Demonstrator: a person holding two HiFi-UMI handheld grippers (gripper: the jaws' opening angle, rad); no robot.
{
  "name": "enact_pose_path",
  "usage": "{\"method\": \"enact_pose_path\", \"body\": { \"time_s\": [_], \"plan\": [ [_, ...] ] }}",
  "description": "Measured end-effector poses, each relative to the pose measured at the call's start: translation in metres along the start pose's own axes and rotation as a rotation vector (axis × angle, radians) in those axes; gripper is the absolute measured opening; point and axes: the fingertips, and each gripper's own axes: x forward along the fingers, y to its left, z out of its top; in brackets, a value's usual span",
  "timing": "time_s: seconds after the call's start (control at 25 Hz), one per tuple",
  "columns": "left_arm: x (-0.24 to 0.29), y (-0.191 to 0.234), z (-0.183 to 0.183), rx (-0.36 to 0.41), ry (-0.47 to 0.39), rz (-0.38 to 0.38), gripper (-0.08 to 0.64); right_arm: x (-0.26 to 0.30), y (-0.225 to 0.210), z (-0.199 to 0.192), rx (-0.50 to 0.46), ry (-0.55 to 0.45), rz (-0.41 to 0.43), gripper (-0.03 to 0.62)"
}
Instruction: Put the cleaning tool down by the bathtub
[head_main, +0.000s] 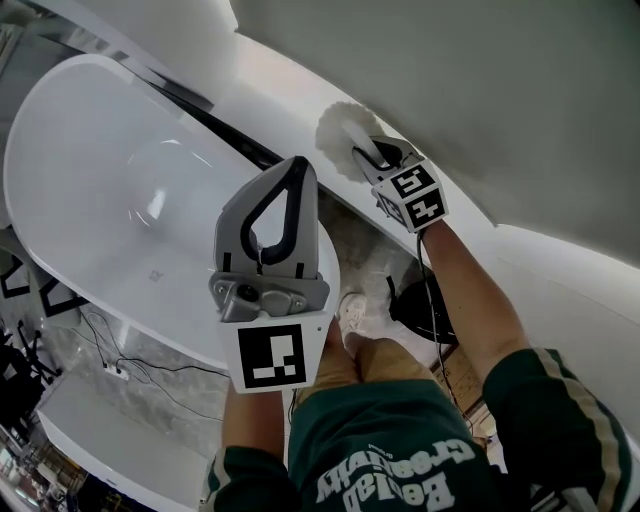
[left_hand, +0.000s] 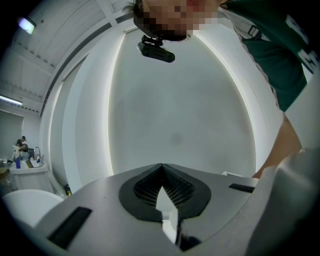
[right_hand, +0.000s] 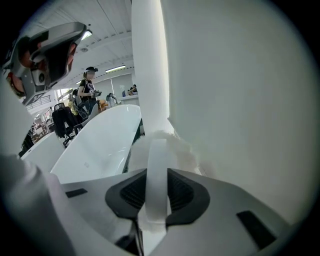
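The white wall (head_main: 500, 90) fills the upper right of the head view, and a white ledge (head_main: 270, 100) runs along its foot. The white bathtub (head_main: 110, 190) occupies the left side and is separated from the ledge by a dark gap. The person stands between tub and wall on a pale floor (head_main: 160, 375), where thin cables trail beneath the tub's rim. The left claw (head_main: 300, 168) is raised over the tub's near end, close to the head camera. In the left gripper view the left claw (left_hand: 161, 167) is clenched, tips meeting, with nothing between them. The right claw (head_main: 368, 158) reaches out to the ledge at the wall. In the right gripper view the right claw (right_hand: 156, 175) is clamped on the flat white strap handle of the cleaning tool (right_hand: 182, 150). The cleaning tool (head_main: 338, 135), a fluffy white pad, sits at the ledge against the wall, just beside the bathtub's far rim. Whether the pad bears on the ledge cannot be determined.
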Motion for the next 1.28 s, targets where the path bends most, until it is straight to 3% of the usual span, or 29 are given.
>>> {"method": "enact_pose_path", "body": {
  "time_s": [0.68, 1.28],
  "plan": [
    [-0.001, 0.015, -0.037, -0.063, 0.035, 0.011, 0.005, 0.101, -0.006, -0.077, -0.001, 0.258, 0.062, 0.094],
    [-0.005, 0.025, -0.054, -0.079, 0.053, 0.050, 0.005, 0.127, -0.019, -0.117, -0.029, 0.403, 0.032, 0.094]
  ]
}}
